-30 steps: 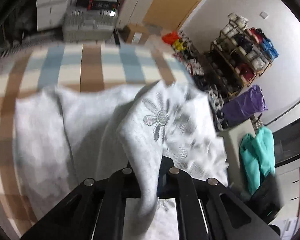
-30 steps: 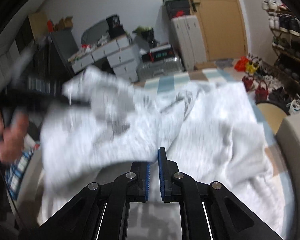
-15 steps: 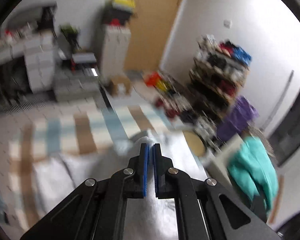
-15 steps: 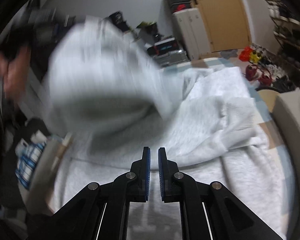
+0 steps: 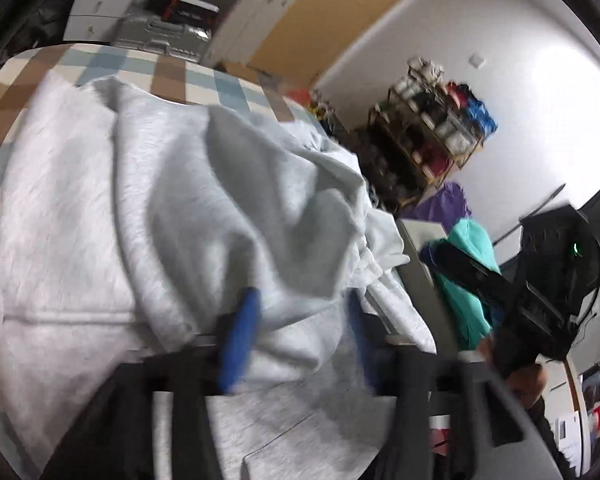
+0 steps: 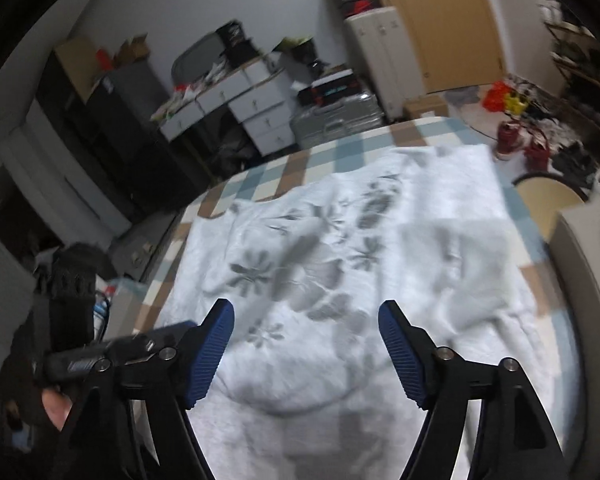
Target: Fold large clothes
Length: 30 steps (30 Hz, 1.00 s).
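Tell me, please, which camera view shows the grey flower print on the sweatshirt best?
The right wrist view: the flower print lies face up on the grey sweatshirt, spread over the checked cloth, though slightly blurred. The left wrist view shows only plain, rumpled folds of the sweatshirt, with no print visible.

The room light is soft and a bit dim. My left picture is very smeared, so my left gripper [image 5: 300, 336] looks fuzzy. My right picture is blurry too. The white wall [image 5: 532, 92] glows bright. Both pictures bend round, with dark corners.
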Each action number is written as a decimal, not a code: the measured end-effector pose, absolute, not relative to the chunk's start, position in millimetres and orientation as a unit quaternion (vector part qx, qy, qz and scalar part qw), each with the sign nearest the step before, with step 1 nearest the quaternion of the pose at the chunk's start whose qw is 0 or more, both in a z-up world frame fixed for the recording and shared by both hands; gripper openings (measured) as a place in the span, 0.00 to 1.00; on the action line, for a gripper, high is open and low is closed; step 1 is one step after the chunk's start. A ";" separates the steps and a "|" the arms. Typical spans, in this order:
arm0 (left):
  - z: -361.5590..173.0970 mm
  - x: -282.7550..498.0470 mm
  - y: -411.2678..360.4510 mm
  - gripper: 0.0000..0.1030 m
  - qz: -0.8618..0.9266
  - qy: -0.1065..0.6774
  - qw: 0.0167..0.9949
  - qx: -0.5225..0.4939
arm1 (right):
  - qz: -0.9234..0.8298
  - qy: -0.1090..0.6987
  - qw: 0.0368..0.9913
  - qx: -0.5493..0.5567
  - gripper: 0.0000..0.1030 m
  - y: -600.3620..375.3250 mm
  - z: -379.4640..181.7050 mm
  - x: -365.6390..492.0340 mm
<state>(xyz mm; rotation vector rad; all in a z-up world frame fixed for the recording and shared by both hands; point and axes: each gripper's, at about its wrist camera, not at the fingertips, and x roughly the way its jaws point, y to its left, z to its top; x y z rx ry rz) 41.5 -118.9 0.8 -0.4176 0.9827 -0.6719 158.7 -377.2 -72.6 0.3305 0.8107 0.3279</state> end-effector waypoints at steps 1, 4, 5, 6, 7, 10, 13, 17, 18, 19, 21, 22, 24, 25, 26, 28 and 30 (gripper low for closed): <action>3.0 41.9 -117.4 0.53 -0.304 0.454 0.814 -0.199 | 0.165 0.401 0.887 0.158 0.76 -367.5 -74.6 167.7; -1.8 41.3 -100.7 0.53 -0.292 0.450 0.811 -0.234 | 0.178 0.444 0.861 0.171 0.78 -344.8 -89.3 195.8; -4.2 41.4 -93.6 0.53 -0.283 0.450 0.811 -0.244 | 0.179 0.458 0.851 0.185 0.78 -339.3 -96.6 206.5; -6.7 42.6 -87.7 0.53 -0.277 0.453 0.810 -0.250 | 0.179 0.477 0.836 0.205 0.78 -333.5 -107.8 220.7; -9.2 44.2 -85.8 0.53 -0.270 0.458 0.808 -0.254 | 0.168 0.495 0.825 0.215 0.78 -330.7 -117.2 231.7; -15.4 46.4 -81.0 0.53 -0.253 0.474 0.801 -0.265 | 0.135 0.542 0.801 0.215 0.25 -323.0 -137.6 259.3; -15.9 40.9 -73.8 0.53 -0.237 0.477 0.799 -0.281 | 0.114 0.543 0.813 0.175 0.11 -310.8 -121.5 282.7; -11.5 38.2 -61.9 0.53 -0.216 0.466 0.806 -0.294 | 0.124 0.423 0.893 0.089 0.08 -290.5 -38.0 292.4; -11.0 38.4 -60.4 0.53 -0.212 0.466 0.807 -0.295 | 0.124 0.389 0.909 0.081 0.08 -289.8 -20.8 288.0; -12.6 37.5 -56.4 0.53 -0.211 0.467 0.806 -0.295 | 0.118 0.358 0.923 0.078 0.08 -291.6 -8.4 281.3; -13.3 36.2 -52.7 0.53 -0.207 0.469 0.803 -0.304 | 0.124 0.309 0.940 0.078 0.08 -295.1 -0.2 261.9; -13.4 35.0 -51.2 0.53 -0.207 0.468 0.801 -0.310 | 0.130 0.300 0.942 0.080 0.08 -298.9 -7.2 249.7; -11.4 31.6 -50.0 0.53 -0.214 0.466 0.796 -0.320 | 0.134 0.314 0.937 0.080 0.08 -303.8 -35.3 224.8; -10.9 30.9 -50.0 0.53 -0.216 0.465 0.796 -0.322 | 0.131 0.328 0.932 0.080 0.08 -303.6 -50.7 216.9; -9.6 28.8 -50.7 0.53 -0.217 0.462 0.798 -0.320 | 0.121 0.353 0.925 0.077 0.08 -307.1 -75.3 203.3; -6.4 25.8 -51.2 0.53 -0.217 0.458 0.802 -0.317 | 0.105 0.387 0.913 0.078 0.08 -312.3 -110.7 187.0; -3.8 23.7 -57.3 0.53 -0.222 0.455 0.804 -0.313 | 0.094 0.417 0.898 0.102 0.04 -322.4 -143.0 171.8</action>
